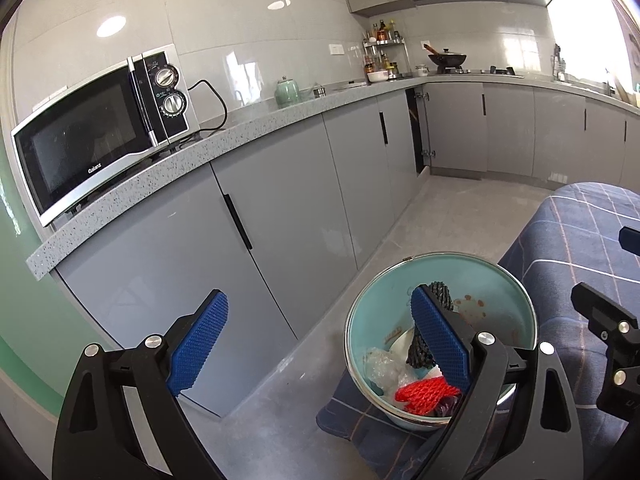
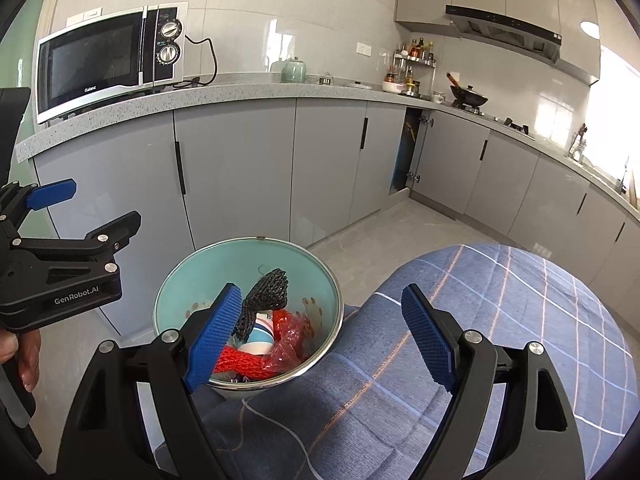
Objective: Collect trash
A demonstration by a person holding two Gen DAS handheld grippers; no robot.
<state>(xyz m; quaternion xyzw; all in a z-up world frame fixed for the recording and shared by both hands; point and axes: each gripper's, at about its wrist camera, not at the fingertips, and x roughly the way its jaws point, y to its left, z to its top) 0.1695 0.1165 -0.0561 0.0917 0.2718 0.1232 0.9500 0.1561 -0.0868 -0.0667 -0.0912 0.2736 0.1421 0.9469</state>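
Both my grippers, left [image 1: 320, 344] and right [image 2: 324, 340], gape empty above the bowl [image 2: 176, 280]. Its trash [image 2: 240, 362] is light, soft; pinch the netting.

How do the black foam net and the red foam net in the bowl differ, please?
The black foam net stands up above the other trash, while the red foam net lies low and flat. The black one sits nearer the middle of the bowl; the red one nearer its front rim. Both are mesh sleeves inside the bowl.

Grey kitchen: speckled countertop [image 2: 256, 94] over grey cabinets [image 2: 236, 168], Galanz microwave [image 2: 108, 60] far left, range hood [image 2: 504, 30] and wok [image 2: 468, 98] far right, pale tiled walls.
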